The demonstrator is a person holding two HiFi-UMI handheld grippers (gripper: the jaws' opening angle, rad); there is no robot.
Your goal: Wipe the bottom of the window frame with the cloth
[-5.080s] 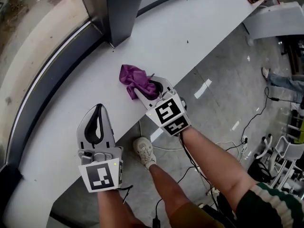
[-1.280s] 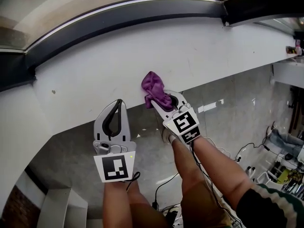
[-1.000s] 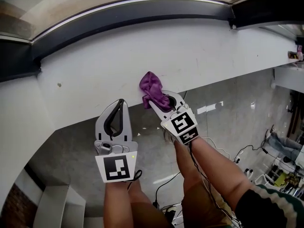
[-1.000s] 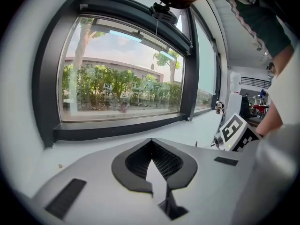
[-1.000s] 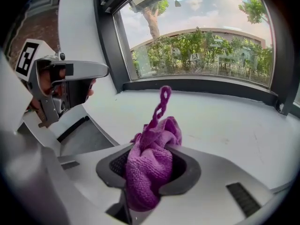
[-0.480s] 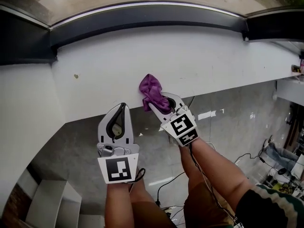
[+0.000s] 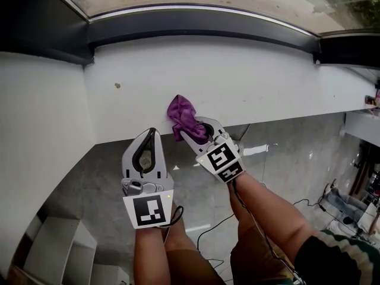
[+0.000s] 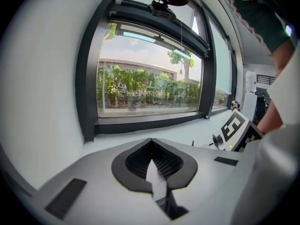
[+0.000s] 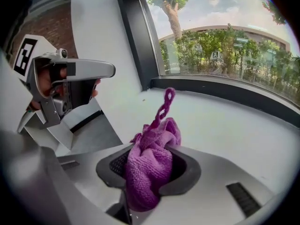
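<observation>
The purple cloth is bunched in the right hand-held gripper, whose jaws are closed on it. A wad fills the gap between the pads and the rest spills out past the tips, with a thin loop standing up from the top. The cloth sits over the white sill, close to the sill's front edge; whether it touches the surface cannot be told. The frame's dark bottom rail runs along the far side of the sill, well apart from the cloth, with bare white sill between them. The left hand-held gripper is just beside the right one, its jaws together with nothing between them — its tips are at the sill's front edge and its body is out over the grey floor. A small brownish speck marks the sill to the cloth's left. Pale steps show at the lower left of the head view, and beyond the glass stands a row of green trees.
</observation>
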